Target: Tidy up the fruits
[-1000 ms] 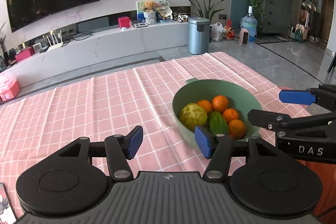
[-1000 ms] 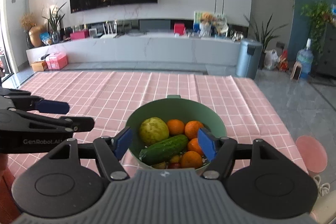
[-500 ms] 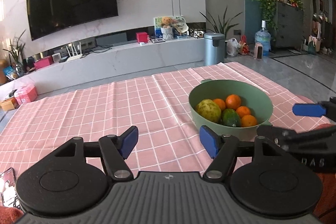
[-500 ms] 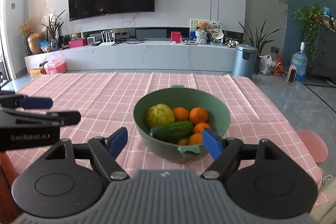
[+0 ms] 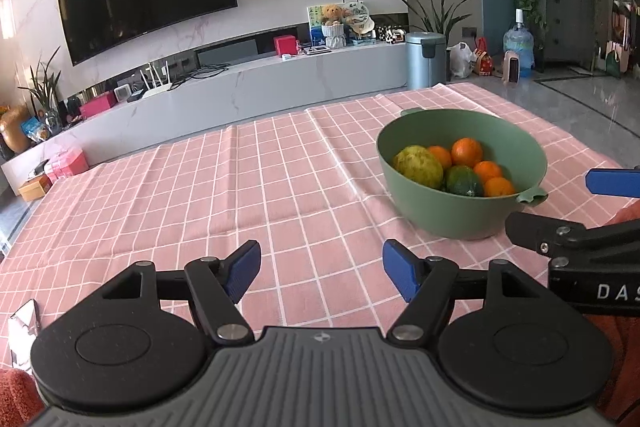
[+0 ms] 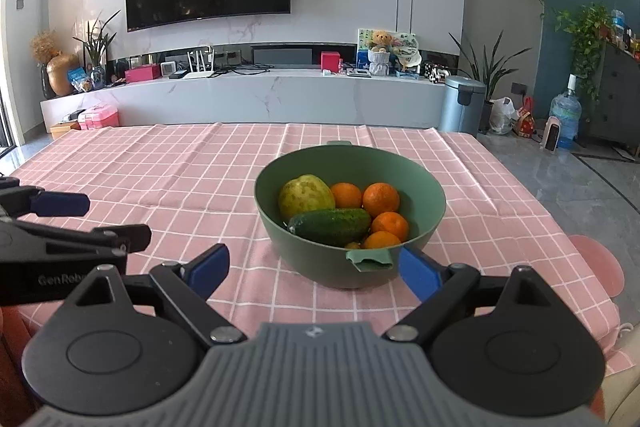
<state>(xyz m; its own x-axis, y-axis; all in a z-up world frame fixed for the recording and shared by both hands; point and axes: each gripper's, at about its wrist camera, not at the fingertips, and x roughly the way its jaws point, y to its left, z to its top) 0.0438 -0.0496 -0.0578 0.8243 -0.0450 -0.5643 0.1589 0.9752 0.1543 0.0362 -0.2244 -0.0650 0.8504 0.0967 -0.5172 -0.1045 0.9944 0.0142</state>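
Green bowl (image 6: 424, 211) is sitting on the pink checked tablecloth (image 6: 180, 179), holding a yellow-green fruit (image 6: 306, 195), a cucumber (image 6: 330, 225) and four oranges (image 6: 381, 199). Right gripper (image 6: 314, 269) is pointing slightly downward at the bowl's near handle, jaws just widening, spread apart and holding nothing. Left gripper (image 5: 322, 269) is angling down over bare cloth left of the bowl, jaws likewise just widening and holding nothing.

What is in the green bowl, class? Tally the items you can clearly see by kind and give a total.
Oranges: 4
Cucumber: 1
Large yellow-green fruit: 1
Total: 6
A small piece shows under the cucumber in the green bowl; too hidden to identify, so not counted.
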